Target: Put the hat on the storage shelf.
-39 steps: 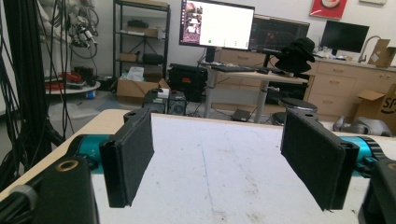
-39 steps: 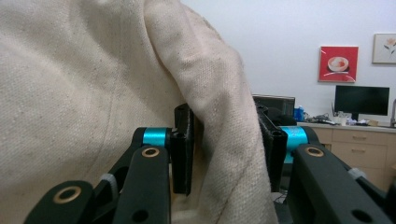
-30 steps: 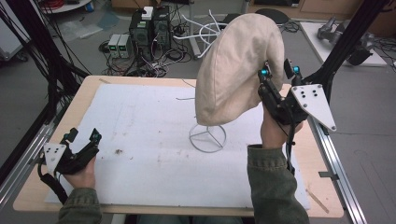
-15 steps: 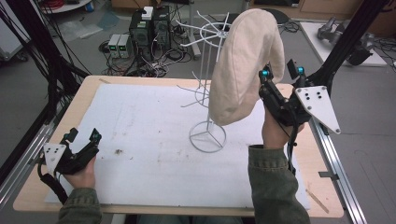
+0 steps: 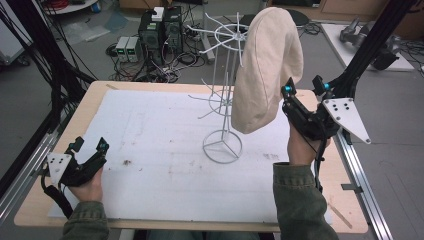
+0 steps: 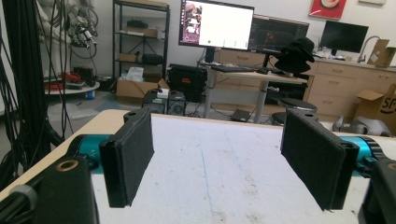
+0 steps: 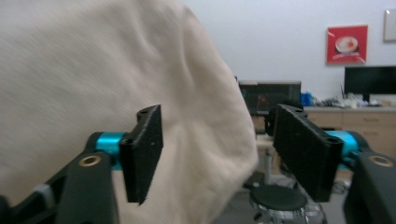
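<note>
A beige cloth hat [image 5: 267,70] hangs from the top right of a white wire stand [image 5: 222,145], whose round base sits mid-table. My right gripper [image 5: 302,85] is raised just right of the hat's lower edge. Its jaws have just been opening. In the right gripper view the right gripper [image 7: 217,149] stands open with the hat [image 7: 93,79] close behind its pads, and neither pad presses on the cloth. My left gripper [image 5: 90,145] rests at the table's left front. In the left gripper view the left gripper [image 6: 217,163] is wide open with nothing between its pads.
A white mat [image 5: 150,130] covers most of the wooden table. Black frame poles [image 5: 45,55] stand at the left and a metal rail [image 5: 357,170] runs along the right edge. Computers and cables [image 5: 160,35] lie on the floor behind the table.
The hat has shifted right and upward, baring the wire stand it covered before. My right hand followed it to the right and its jaws have spread. The left hand has kept still.
</note>
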